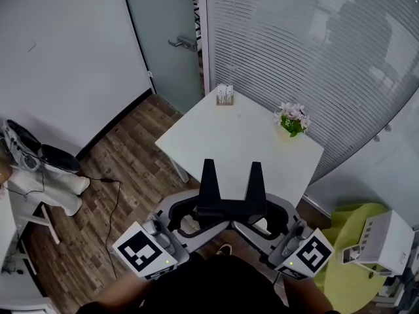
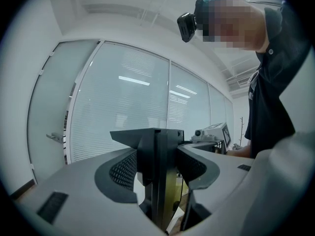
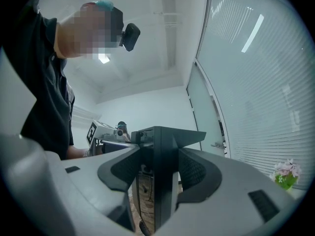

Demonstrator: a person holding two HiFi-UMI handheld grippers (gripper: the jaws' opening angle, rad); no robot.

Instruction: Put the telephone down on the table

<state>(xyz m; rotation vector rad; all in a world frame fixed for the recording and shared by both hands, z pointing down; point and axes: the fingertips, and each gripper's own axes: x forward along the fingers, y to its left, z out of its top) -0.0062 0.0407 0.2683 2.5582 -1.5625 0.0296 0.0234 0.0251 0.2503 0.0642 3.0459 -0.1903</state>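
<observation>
Your dark top (image 1: 196,292) fills the bottom edge of the head view, nearest the lens.

- Wood-plank floor (image 1: 124,175): left and lower centre of the frame.
- Glass wall with blinds (image 1: 314,44): upper right. A frosted door (image 1: 167,38) with a lever handle stands at upper centre.
- White table (image 1: 229,136): centre, one corner pointing toward you.
- Yellow round stool (image 1: 353,260): lower right, with a white boxy device (image 1: 386,241) on it.
- Left gripper (image 1: 190,216): lower centre-left. Its own view shows both jaws clamped on the black telephone (image 1: 230,207).
- Right gripper (image 1: 272,218): lower centre-right. Jaws likewise pressed on the telephone's other end, standing wide around it.
- Telephone: lower centre, carried between your two grippers, not resting on the table. Its crossbar lies below the table's near edge in the picture, and its two tapered prongs reach up over that edge.
- Potted pink flowers (image 1: 292,120): near the table's right edge.
- Small holder (image 1: 224,95): at the table's far corner. Contents are too small to tell.
</observation>
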